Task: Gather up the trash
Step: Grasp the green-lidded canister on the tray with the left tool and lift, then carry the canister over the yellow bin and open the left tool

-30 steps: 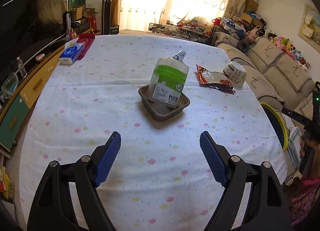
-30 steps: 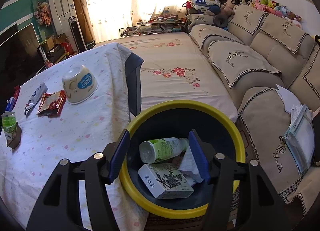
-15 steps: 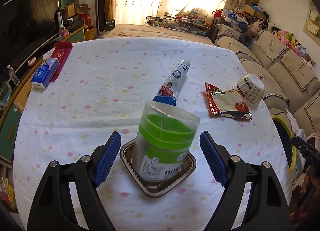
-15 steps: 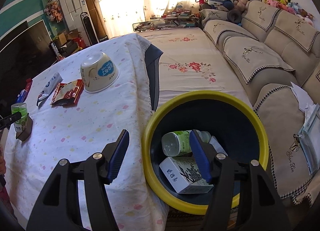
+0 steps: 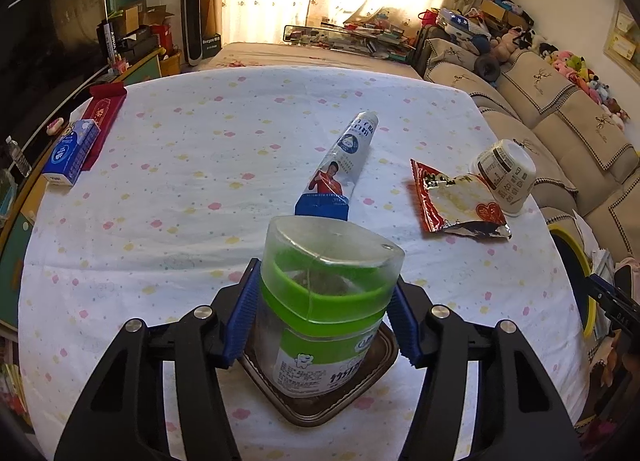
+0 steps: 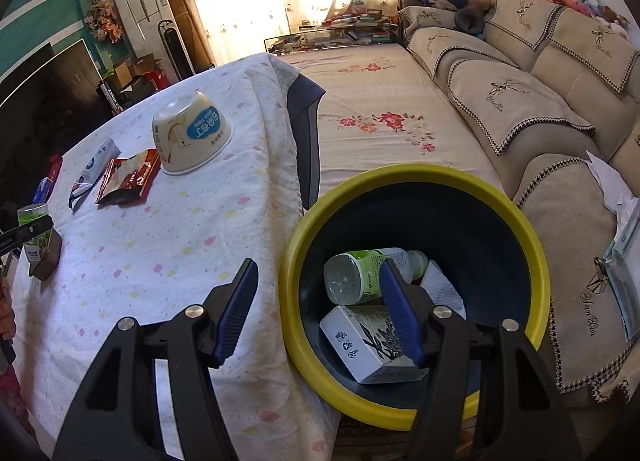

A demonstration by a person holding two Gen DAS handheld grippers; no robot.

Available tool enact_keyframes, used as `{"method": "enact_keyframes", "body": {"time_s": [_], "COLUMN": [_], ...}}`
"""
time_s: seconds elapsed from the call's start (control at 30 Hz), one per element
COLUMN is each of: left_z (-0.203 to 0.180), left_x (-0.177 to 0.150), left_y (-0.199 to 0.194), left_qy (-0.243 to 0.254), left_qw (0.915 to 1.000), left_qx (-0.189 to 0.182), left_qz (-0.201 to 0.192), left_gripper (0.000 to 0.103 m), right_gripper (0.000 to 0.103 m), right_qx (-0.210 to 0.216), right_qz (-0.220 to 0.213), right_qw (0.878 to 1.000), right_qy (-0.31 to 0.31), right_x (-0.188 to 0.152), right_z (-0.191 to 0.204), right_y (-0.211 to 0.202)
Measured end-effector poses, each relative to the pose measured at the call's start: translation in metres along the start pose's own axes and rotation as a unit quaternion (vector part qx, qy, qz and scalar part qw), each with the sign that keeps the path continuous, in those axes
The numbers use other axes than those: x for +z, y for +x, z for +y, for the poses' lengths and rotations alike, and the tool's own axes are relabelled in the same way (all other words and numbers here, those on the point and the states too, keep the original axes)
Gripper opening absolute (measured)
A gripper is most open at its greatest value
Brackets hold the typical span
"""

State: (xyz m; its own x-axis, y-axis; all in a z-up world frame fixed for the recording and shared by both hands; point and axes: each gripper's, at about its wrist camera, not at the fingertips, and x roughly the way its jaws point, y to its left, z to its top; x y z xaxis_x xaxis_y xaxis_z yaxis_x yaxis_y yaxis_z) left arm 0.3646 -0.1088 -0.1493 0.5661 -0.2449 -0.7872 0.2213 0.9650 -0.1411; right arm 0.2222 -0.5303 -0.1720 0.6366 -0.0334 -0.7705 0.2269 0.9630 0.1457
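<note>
My left gripper (image 5: 322, 311) is shut on a clear plastic jar (image 5: 326, 301) with a green band, which stands in a brown tray (image 5: 320, 405) on the table. Behind it lie a toothpaste tube (image 5: 344, 157), a red snack wrapper (image 5: 452, 201) and an overturned paper bowl (image 5: 506, 175). My right gripper (image 6: 318, 309) is open and empty above the edge of a yellow-rimmed bin (image 6: 416, 189), which holds a bottle (image 6: 368, 273) and a white carton (image 6: 368, 345). The jar (image 6: 34, 233), wrapper (image 6: 128, 177) and bowl (image 6: 192, 133) also show in the right wrist view.
A blue tissue pack (image 5: 72, 151) and a red packet (image 5: 102, 109) lie at the table's far left. A sofa (image 6: 520, 101) runs along the right, behind the bin. A TV cabinet (image 5: 24, 197) stands left of the table.
My left gripper moved forward around the jar and closed on it. My right gripper drifted left, from above the bin toward the table edge, staying open.
</note>
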Motion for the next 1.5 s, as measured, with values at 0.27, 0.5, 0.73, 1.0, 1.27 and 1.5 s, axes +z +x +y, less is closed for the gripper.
{"method": "enact_keyframes", "body": {"time_s": [0.27, 0.5, 0.73, 1.0, 1.27, 1.5], "left_z": [-0.006, -0.029, -0.079, -0.168, -0.268, -0.339], "left_x": [0.001, 0.002, -0.007, -0.026, -0.043, -0.048], "left_y": [-0.027, -0.059, -0.073, -0.061, -0.035, -0.009], "left_qy": [0.009, 0.028, 0.069, 0.138, 0.203, 0.241], "left_qw": [0.9995, 0.9981, 0.9951, 0.9843, 0.9686, 0.9568], "left_qx": [0.008, -0.008, -0.048, -0.108, -0.142, -0.157], "left_qz": [-0.030, -0.054, -0.052, -0.020, 0.017, 0.043], "left_gripper": [0.058, 0.058, 0.058, 0.058, 0.058, 0.058], "right_gripper": [0.060, 0.060, 0.060, 0.060, 0.063, 0.063], "right_qx": [0.004, 0.007, 0.006, -0.017, -0.035, -0.058], "right_qz": [-0.010, -0.012, -0.017, -0.034, -0.063, -0.063], "right_qw": [1.000, 1.000, 0.999, 0.998, 0.992, 0.986], "right_qy": [0.006, 0.012, 0.029, 0.052, 0.103, 0.140], "right_x": [-0.002, -0.011, -0.030, -0.052, -0.065, -0.081], "right_z": [-0.004, -0.009, -0.023, -0.052, -0.102, -0.144], "right_y": [-0.010, -0.016, -0.029, -0.057, -0.083, -0.089]}}
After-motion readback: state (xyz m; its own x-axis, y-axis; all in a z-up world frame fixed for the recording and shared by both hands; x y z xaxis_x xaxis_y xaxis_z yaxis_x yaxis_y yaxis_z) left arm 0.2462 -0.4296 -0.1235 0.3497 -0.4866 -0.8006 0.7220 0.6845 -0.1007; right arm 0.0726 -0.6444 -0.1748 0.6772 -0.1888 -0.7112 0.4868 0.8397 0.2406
